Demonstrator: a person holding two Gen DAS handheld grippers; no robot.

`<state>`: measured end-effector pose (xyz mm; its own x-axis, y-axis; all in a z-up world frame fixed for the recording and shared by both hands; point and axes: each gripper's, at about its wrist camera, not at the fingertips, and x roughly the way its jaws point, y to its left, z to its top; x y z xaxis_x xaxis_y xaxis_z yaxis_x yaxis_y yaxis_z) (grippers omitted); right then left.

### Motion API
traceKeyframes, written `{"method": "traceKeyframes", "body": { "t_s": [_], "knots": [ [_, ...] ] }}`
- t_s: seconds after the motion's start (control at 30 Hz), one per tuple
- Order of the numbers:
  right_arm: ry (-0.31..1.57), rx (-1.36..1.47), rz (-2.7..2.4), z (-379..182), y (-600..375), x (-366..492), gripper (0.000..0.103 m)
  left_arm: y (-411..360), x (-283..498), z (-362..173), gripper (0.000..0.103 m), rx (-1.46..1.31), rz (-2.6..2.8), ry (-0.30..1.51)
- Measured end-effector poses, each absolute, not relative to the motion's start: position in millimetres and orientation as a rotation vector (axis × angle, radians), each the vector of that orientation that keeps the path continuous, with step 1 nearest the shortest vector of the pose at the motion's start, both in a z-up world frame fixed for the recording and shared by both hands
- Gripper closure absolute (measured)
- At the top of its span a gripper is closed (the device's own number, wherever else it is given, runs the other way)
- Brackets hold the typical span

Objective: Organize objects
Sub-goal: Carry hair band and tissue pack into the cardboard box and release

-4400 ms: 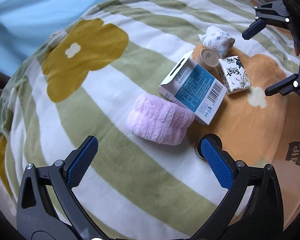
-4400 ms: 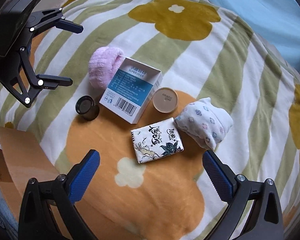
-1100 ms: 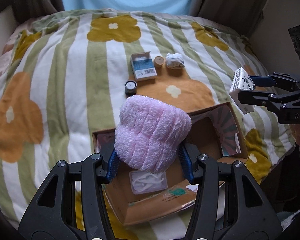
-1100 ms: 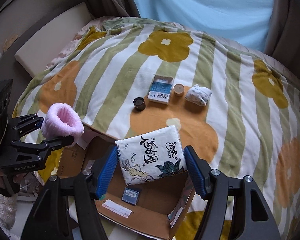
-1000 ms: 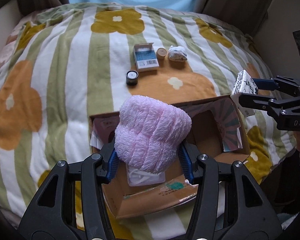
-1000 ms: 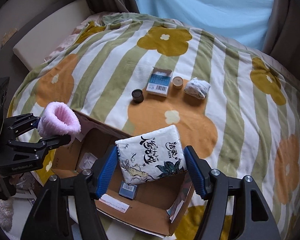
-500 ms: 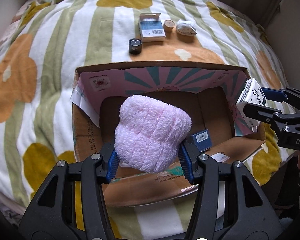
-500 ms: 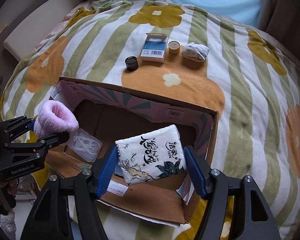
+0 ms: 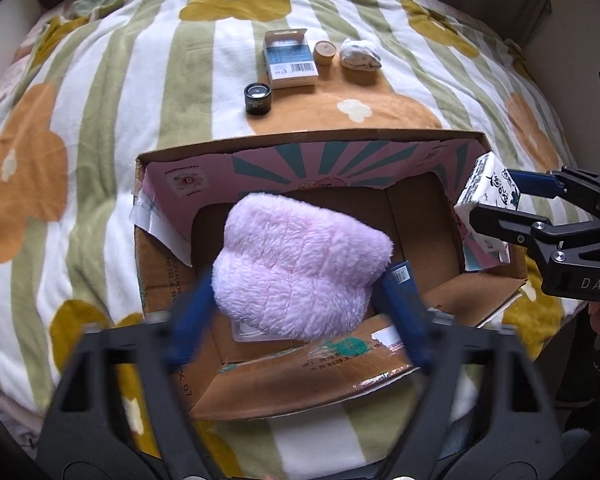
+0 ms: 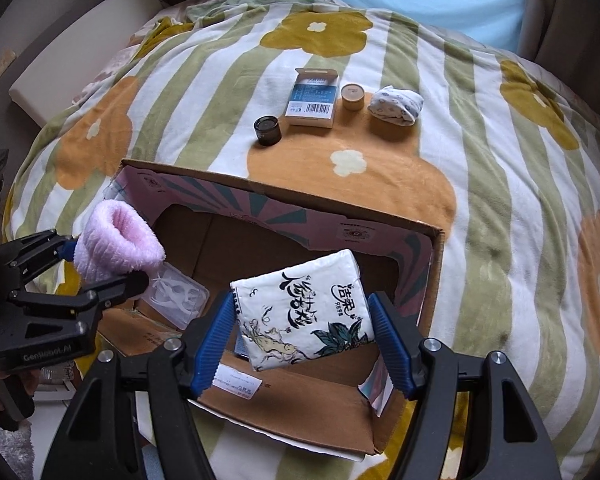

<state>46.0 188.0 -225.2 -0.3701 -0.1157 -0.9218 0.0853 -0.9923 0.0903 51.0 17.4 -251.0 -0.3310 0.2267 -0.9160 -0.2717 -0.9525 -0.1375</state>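
Pink plush roll is clamped by left gripper above cardboard box; tissue pack is pinched by right gripper near the box's right wall. Risk: the pack may catch that rim if released off-centre.

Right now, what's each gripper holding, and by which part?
Left gripper: pink fluffy cloth roll, pinched across its lower sides, though the blurred fingers look mid-opening. Right gripper: tissue pack, clamped by its two side edges.
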Motion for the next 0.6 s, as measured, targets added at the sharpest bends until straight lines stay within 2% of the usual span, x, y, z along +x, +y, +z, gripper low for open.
{"method": "traceKeyframes", "body": {
  "t_s": [0.07,0.1,0.6],
  "knots": [
    [-0.043,1.694,-2.508,-226,189,46,0.023,16,53,-248,0.0,-1.58,2.341,0.027],
    [-0.041,1.695,-2.507,-227,189,47,0.022,15,53,-247,0.0,-1.574,2.338,0.001],
    [0.022,1.728,-2.522,-214,190,41,0.022,-2,48,-239,0.0,-1.561,2.316,-0.077]
  ]
}}
